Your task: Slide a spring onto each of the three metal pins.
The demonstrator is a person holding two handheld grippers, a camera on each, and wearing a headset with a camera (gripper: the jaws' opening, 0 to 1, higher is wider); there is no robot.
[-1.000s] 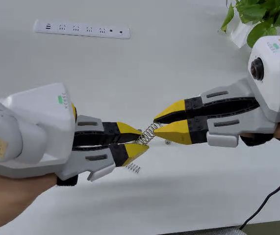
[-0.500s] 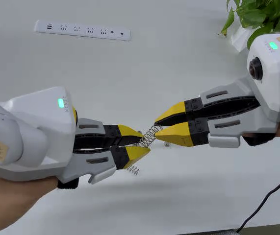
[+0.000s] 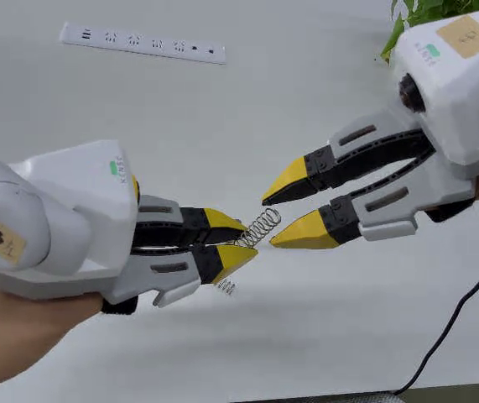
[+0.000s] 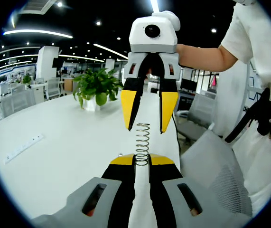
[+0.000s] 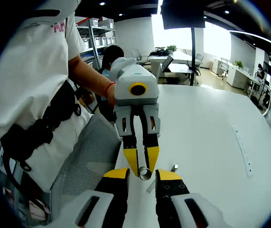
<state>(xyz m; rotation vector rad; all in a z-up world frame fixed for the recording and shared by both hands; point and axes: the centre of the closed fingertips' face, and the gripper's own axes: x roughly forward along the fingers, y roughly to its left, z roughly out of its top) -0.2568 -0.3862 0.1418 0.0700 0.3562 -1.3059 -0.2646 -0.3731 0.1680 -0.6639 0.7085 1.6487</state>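
Honestly, not much looks finished yet. One spring (image 3: 262,227) is pinched at its base by the left hand-held gripper (image 3: 247,239), jaws pressed together; whether a pin runs inside it can't be told. The right hand-held gripper (image 3: 268,222) is spread, with a jaw held on either side of that spring's free end. A second spring (image 3: 226,286) is seen loose on the tabletop (image 3: 222,126) just below the held spring, and a bare metal pin (image 5: 174,167) is spotted near it. Most of the threading is judged undone.
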